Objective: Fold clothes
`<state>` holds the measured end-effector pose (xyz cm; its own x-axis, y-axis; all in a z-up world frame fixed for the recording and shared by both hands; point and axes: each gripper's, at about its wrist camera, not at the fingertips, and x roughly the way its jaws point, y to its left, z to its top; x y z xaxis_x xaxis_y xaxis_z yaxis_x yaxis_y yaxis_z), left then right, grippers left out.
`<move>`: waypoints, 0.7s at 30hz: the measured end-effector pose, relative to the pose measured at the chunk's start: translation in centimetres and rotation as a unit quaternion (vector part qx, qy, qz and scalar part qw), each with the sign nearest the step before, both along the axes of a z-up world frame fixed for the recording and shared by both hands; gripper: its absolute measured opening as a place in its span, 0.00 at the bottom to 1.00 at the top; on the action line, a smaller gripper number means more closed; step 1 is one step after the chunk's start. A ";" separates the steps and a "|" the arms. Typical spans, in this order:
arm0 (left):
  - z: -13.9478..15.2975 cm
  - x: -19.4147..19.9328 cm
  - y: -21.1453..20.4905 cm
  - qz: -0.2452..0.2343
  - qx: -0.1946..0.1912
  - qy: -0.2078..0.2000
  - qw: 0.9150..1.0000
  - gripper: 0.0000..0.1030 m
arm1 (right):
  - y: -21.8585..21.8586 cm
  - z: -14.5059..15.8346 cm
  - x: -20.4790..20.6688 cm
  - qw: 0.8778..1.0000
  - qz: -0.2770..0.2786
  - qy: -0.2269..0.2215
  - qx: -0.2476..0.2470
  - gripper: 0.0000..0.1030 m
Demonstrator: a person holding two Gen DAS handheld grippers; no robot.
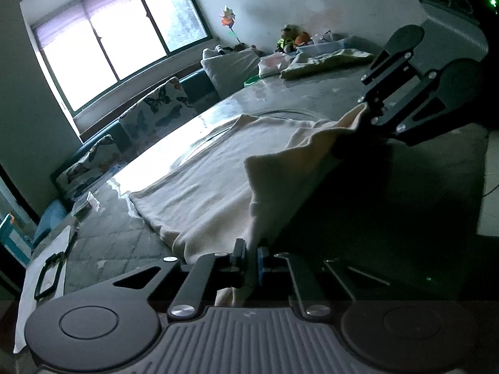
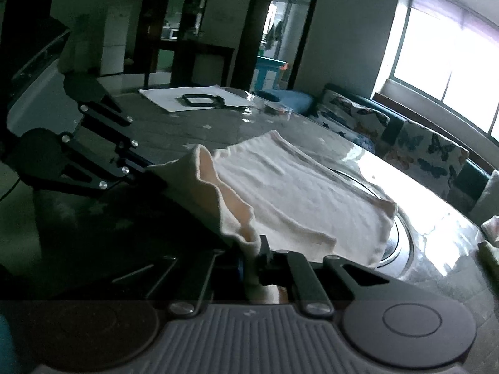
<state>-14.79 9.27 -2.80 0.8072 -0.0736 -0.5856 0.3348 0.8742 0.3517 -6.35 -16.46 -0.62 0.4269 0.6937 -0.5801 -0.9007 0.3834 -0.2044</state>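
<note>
Both grippers hold the near edge of a cream cloth.
Left gripper and right gripper fingers are clamped on its raised corners; the rest probably lies flat on the worktop.

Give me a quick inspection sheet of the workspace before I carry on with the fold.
Surface: glossy table, strong window glare.
Job's things: cream garment lying flat, near edge lifted off the table.
Clutter: white sheet with black frame at one end; yellowish cloth and toys at the other.
Grippers: left gripper and right gripper each shut on a corner of the garment's near edge.
Cables: thin dark cable beyond the table edge.
Surroundings: window, butterfly-print cushions on a bench.
</note>
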 end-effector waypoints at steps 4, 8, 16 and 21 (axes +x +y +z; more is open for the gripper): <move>1.4 -2.5 0.0 -0.018 -0.007 0.014 1.000 0.08 | -1.0 1.1 -1.9 1.000 0.018 0.006 -0.006 0.06; 3.4 -5.1 0.2 -0.035 -0.010 0.027 0.999 0.08 | -2.2 3.0 -4.4 0.998 0.044 0.026 -0.024 0.06; 5.6 -5.5 0.4 -0.031 -0.013 0.008 0.999 0.07 | -2.9 7.2 -5.4 0.997 0.060 0.047 -0.024 0.06; 6.2 -2.0 1.2 -0.013 -0.017 -0.013 1.000 0.07 | -1.8 8.3 -2.4 0.997 0.052 0.045 -0.021 0.06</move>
<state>-16.76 10.49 3.42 0.8193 -0.1143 -0.5618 0.3490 0.8769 0.3305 -8.79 -18.26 7.66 0.2985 0.7057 -0.6426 -0.9507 0.2788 -0.1353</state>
